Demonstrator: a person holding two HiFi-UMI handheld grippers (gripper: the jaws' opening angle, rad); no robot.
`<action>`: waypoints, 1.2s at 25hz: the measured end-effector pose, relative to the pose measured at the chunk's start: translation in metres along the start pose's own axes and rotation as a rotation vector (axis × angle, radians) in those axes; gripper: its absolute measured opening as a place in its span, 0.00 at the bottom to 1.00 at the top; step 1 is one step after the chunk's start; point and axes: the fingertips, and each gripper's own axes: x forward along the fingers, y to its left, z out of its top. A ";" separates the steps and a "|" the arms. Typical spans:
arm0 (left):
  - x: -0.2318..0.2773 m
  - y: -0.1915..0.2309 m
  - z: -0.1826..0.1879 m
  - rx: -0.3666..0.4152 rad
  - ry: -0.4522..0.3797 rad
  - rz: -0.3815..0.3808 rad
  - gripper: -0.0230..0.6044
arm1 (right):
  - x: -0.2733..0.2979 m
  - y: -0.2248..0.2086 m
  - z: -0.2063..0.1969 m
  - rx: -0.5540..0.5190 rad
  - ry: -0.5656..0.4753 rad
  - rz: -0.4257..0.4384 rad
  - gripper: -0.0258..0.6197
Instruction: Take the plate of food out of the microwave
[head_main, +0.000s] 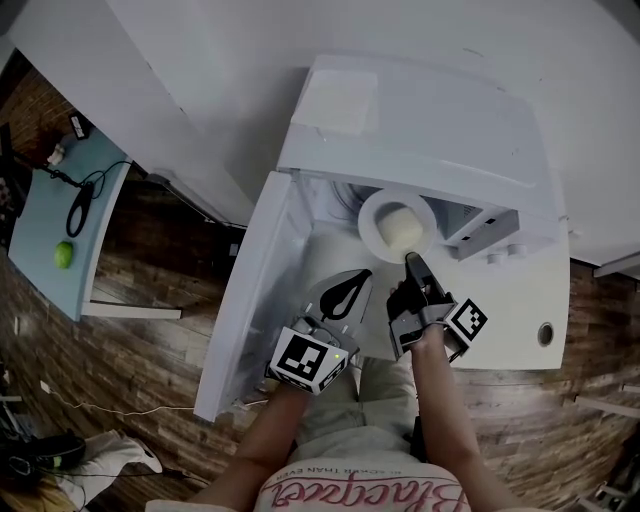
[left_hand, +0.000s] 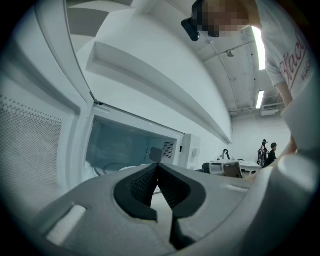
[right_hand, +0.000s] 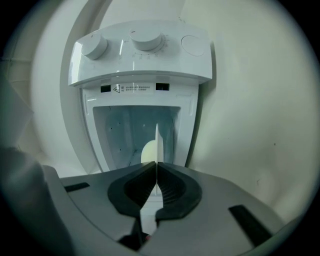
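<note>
Closest in, the right gripper (head_main: 412, 260) was clamped on the near rim of the plate (head_main: 372, 212), which carried pale food (head_main: 402, 230) at the mouth of the microwave (head_main: 430, 130). Left gripper (head_main: 362, 276) sat just beside, jaws together and empty, near the open door (head_main: 250, 290).

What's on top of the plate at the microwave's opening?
One pale, rounded piece of food sits on the plate, whose near rim the right gripper pinches. The plate surface under the food is covered from view.
</note>
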 end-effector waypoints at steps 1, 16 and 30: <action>-0.001 0.001 0.001 0.000 -0.004 0.004 0.04 | -0.002 0.001 -0.001 -0.008 0.003 -0.001 0.07; -0.026 -0.015 0.001 0.007 -0.023 0.035 0.04 | -0.029 0.012 -0.017 -0.035 0.037 0.029 0.07; -0.035 -0.024 0.004 0.011 -0.032 0.045 0.04 | -0.041 0.017 -0.025 -0.032 0.054 0.051 0.07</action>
